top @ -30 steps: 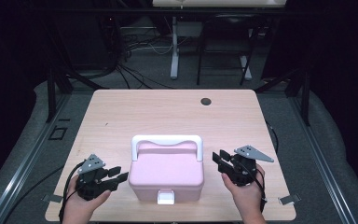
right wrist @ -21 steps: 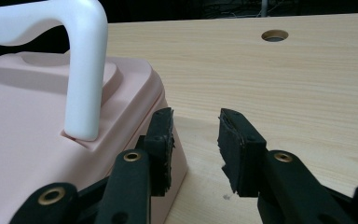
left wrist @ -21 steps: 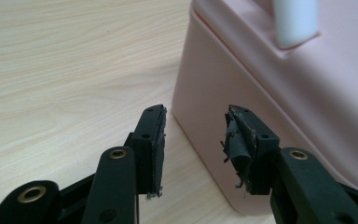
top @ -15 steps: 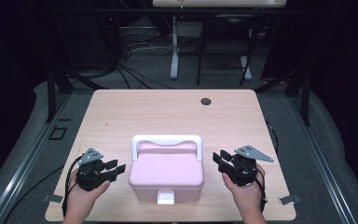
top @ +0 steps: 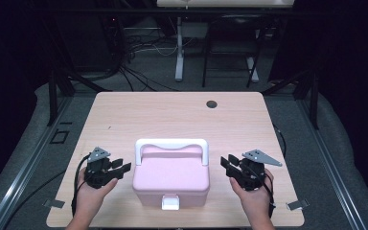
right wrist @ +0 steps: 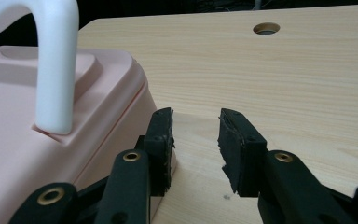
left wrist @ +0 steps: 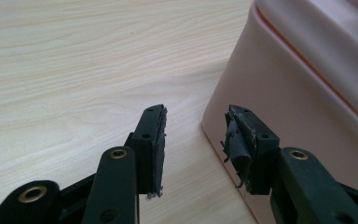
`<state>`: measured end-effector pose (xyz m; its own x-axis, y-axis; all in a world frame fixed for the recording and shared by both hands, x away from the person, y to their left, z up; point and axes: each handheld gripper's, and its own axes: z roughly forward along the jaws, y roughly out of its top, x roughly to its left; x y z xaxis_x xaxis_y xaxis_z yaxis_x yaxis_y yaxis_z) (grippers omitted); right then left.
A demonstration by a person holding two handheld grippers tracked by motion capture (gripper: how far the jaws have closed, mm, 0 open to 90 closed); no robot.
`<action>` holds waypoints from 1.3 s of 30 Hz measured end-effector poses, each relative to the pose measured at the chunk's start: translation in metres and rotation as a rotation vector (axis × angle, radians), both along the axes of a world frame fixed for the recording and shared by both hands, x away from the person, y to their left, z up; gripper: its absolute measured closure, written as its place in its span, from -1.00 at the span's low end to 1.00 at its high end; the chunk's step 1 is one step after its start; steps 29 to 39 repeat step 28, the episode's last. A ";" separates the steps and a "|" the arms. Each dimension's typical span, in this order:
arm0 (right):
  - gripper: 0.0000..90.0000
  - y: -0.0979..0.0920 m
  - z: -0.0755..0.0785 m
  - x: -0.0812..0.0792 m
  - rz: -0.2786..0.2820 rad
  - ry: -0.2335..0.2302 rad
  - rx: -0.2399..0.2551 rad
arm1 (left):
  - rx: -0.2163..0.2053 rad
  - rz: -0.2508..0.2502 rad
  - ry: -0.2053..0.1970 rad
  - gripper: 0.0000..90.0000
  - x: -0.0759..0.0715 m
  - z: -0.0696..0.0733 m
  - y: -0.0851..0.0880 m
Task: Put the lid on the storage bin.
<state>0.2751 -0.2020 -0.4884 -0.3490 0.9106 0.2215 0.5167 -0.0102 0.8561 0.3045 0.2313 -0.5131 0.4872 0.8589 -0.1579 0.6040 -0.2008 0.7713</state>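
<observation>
Closing in on the pink box (top: 171,178) at the table's (top: 172,115) near edge, lid shut, white handle (top: 171,144) up; left gripper (top: 121,167) and right gripper (top: 226,165) flank it, jaws spread, pinching nothing. Next, probably: reach for the front latch (top: 169,202) or handle

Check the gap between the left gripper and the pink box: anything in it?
Nothing. In the high view, only bare table separates the left gripper from the pink box. The left gripper view shows open jaws over bare wood beside the box wall.
</observation>
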 end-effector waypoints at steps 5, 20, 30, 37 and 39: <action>0.44 -0.001 -0.003 0.001 -0.007 0.003 0.002 | 0.002 0.004 -0.007 0.28 -0.001 -0.004 0.000; 0.31 -0.001 -0.020 0.006 -0.005 0.014 -0.051 | -0.014 0.035 0.015 0.21 -0.004 -0.021 0.011; 0.26 -0.003 -0.026 0.009 -0.012 0.022 -0.052 | -0.017 0.048 0.019 0.17 -0.003 -0.025 0.017; 0.26 -0.003 -0.026 0.009 -0.012 0.022 -0.052 | -0.017 0.048 0.019 0.17 -0.003 -0.025 0.017; 0.26 -0.003 -0.026 0.009 -0.012 0.022 -0.052 | -0.017 0.048 0.019 0.17 -0.003 -0.025 0.017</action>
